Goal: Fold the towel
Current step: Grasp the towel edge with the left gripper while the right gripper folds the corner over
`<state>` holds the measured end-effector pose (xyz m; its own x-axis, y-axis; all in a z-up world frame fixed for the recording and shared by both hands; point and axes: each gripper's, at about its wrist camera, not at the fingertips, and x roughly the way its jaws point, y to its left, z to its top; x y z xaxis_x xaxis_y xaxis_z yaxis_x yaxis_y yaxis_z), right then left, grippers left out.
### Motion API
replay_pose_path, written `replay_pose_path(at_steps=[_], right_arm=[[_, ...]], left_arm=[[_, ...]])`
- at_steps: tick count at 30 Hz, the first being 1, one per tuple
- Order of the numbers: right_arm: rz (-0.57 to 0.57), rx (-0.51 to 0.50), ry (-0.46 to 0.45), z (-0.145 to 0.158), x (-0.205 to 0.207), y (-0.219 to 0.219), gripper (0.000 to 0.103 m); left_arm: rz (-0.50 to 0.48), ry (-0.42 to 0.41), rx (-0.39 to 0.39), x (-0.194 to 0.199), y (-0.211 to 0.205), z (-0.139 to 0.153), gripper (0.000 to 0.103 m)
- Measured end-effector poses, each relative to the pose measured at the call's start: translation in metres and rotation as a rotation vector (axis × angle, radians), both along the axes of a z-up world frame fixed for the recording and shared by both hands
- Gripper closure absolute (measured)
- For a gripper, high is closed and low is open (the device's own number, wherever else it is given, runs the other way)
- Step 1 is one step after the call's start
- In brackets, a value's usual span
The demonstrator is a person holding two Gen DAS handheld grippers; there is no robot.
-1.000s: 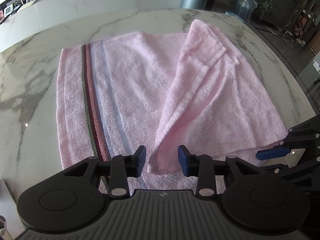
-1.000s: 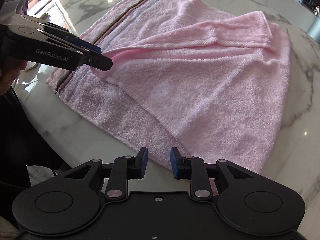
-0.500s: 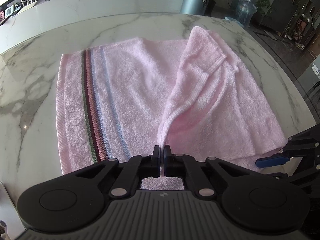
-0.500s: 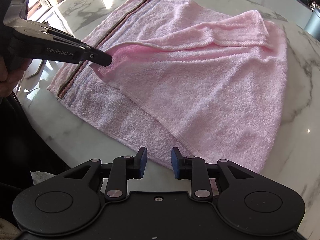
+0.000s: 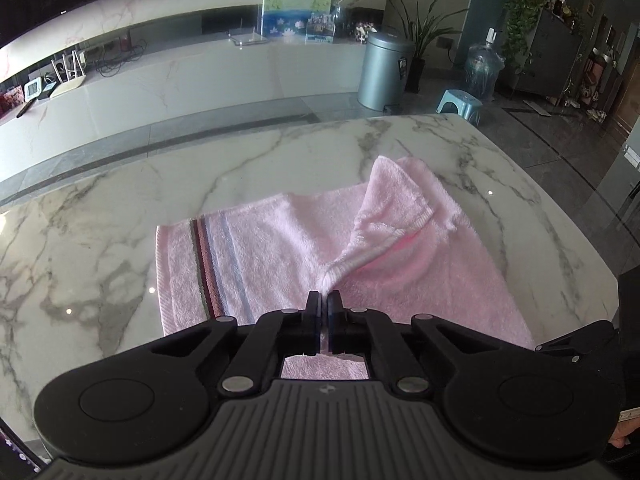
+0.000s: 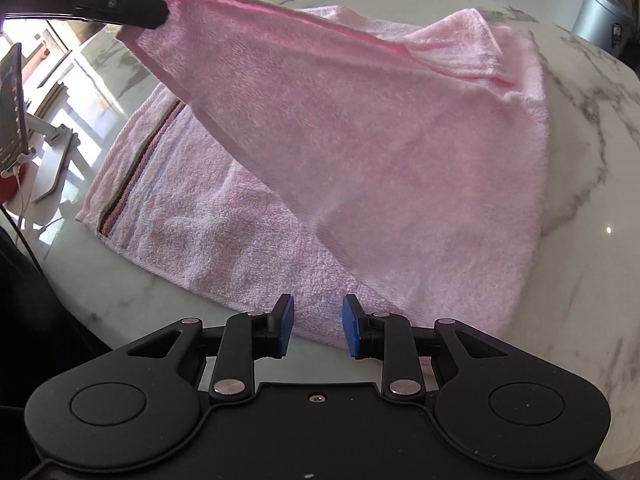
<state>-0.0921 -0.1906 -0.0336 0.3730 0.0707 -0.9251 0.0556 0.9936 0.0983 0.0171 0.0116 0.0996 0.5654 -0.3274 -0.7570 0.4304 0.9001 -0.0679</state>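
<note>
Two grippers, one pink towel (image 6: 400, 152), marble table (image 5: 280, 160)

Towel: lies on the table, already doubled unevenly, an upper layer draped slantwise over a lower one; striped band (image 5: 208, 264) along its left-hand short edge in the left wrist view; long axis runs left to right across that view

Left gripper (image 5: 324, 308): jaws clamped tight on the hemmed corner of the upper layer, which it holds raised off the table; in the right wrist view that corner hangs from the dark jaw tips at upper left (image 6: 136, 12), cloth sloping down and rightward from them

Right gripper (image 6: 316, 332): jaws narrowly parted, nothing between the blue pads; hovers just above the towel's near edge, pointing steeply down

Deciding relation: striped edge lies left of the held corner, so carrying the corner leftward along the long axis would likely square the fold; left hand is the nearer one; right gripper sits close to the near edge, placed to take or pin it
</note>
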Motion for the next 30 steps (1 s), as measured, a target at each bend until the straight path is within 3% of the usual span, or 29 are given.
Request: replay_pose_path(at_steps=[15,30], right_arm=[[-0.096,-0.08,0.017,-0.003,-0.01,-0.023,0.077],[-0.104,-0.104,0.031,-0.006,-0.007,-0.023,0.077]], left_arm=[[0.105,-0.015,0.036,-0.011,0.041,0.013,0.101],[0.17,0.092,0.07,-0.039,0.065,-0.012,0.101]])
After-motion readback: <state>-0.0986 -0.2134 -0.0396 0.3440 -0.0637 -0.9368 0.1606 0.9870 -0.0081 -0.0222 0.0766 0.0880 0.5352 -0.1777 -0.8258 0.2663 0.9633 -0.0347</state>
